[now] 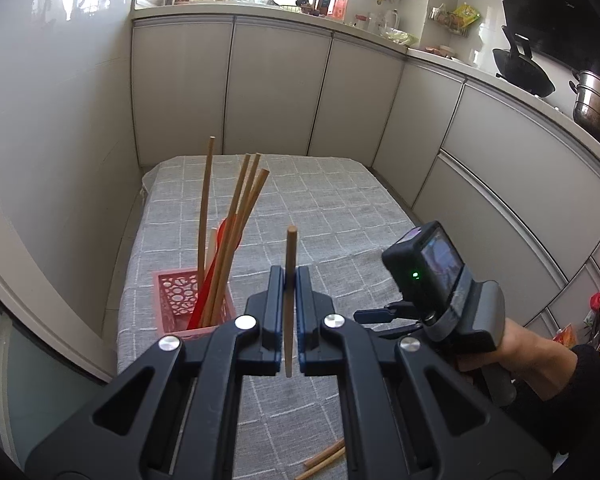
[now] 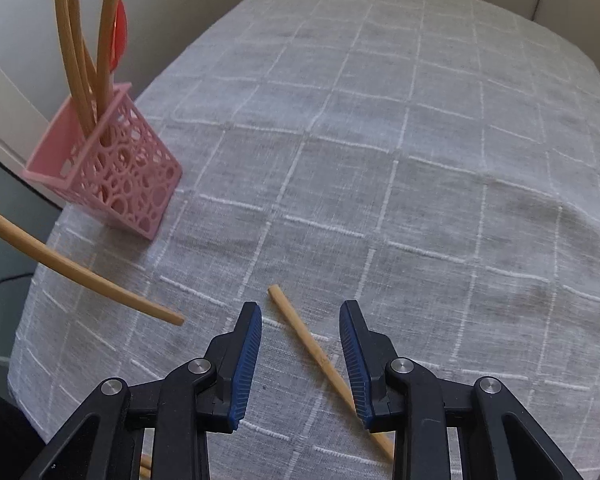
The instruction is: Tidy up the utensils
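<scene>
My left gripper is shut on a wooden chopstick, held upright above the table; the same chopstick crosses the left of the right wrist view. A pink perforated holder stands to its left with several chopsticks and a red utensil in it; the holder also shows in the right wrist view. My right gripper is open, low over a loose chopstick lying on the grey checked tablecloth. That gripper shows in the left wrist view.
More loose chopsticks lie near the table's front edge. White cabinets stand behind and right of the table. A wall runs along the left. A wok and a steel pot sit on the counter.
</scene>
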Motion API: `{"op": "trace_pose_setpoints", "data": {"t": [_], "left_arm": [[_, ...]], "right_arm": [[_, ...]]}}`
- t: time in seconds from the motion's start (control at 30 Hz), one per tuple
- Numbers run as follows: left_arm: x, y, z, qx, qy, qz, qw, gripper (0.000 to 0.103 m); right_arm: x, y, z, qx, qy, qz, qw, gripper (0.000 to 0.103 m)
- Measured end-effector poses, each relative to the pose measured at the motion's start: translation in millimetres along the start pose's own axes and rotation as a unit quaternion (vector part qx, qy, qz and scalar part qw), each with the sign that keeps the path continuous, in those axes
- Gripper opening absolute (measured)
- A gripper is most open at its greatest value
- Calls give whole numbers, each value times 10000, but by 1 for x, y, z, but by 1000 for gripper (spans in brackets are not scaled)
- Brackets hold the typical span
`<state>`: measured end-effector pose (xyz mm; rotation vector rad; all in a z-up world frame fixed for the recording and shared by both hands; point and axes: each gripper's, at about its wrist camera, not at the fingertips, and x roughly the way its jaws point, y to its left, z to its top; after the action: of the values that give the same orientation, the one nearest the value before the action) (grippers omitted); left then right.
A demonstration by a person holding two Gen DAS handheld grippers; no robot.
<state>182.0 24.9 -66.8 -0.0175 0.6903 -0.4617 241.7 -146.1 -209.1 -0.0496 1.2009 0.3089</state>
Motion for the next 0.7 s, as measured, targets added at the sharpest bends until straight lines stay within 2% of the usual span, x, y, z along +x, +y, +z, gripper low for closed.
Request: {"op": "trace_pose_setpoints", "data": {"t": [0.3,0.7], "left_arm": [[-6,2,-5,64,272,-177,9995,6],[-6,6,-6,10,332,-147,9993,6]], "right_arm": [[42,11,2,-518,581,-169,9968,37],[62,12,8,-680,634,-335,9951,33]]}}
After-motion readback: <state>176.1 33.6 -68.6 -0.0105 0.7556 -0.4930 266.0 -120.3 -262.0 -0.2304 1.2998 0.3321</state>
